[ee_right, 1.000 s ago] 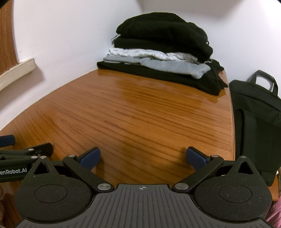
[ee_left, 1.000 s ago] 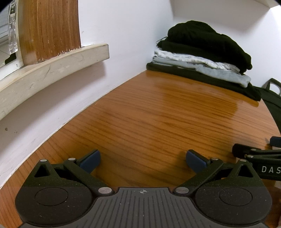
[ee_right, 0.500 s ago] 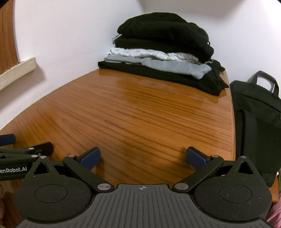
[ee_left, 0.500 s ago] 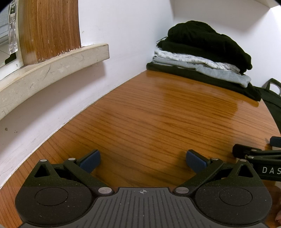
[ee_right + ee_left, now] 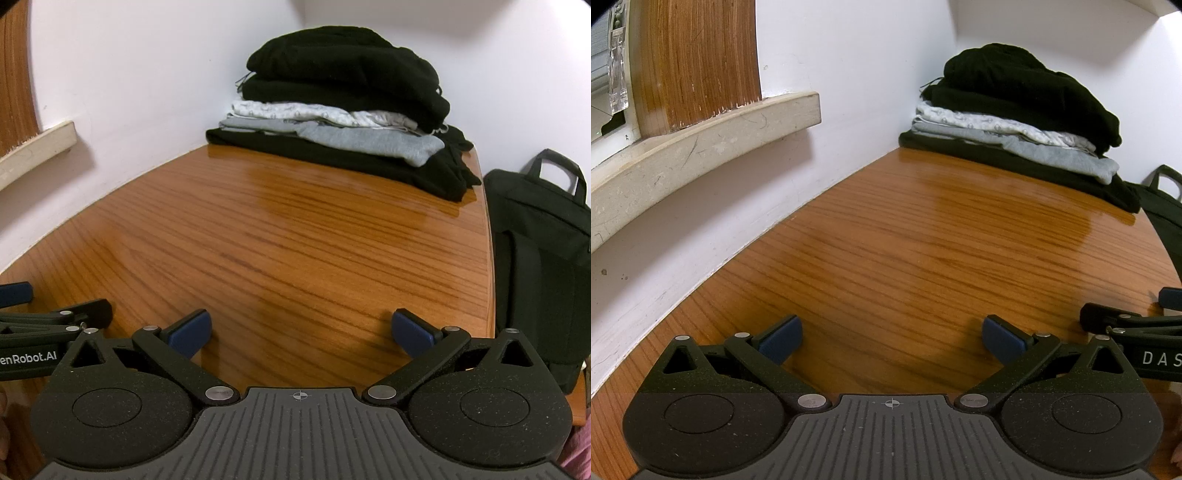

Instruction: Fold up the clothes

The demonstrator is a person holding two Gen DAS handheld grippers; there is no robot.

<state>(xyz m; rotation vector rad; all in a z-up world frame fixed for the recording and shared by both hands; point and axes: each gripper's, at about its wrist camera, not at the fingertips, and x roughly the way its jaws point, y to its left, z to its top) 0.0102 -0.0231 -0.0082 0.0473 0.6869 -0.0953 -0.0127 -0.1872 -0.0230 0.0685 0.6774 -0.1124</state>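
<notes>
A stack of folded clothes sits in the far corner of the wooden table: black garments on top, a white patterned one and a grey one in the middle, a black one at the bottom. My left gripper stands open low over the near part of the table, nothing between its blue pads. My right gripper is open too, beside the left one, also with nothing held. Each gripper shows at the edge of the other's view. Both are far from the stack.
A white wall runs along the table's left side, with a pale stone ledge and a wooden panel above it. A black bag stands off the table's right edge. The table's right edge lies close to my right gripper.
Both views have shifted very slightly; the grippers stay open and in nearly the same place.
</notes>
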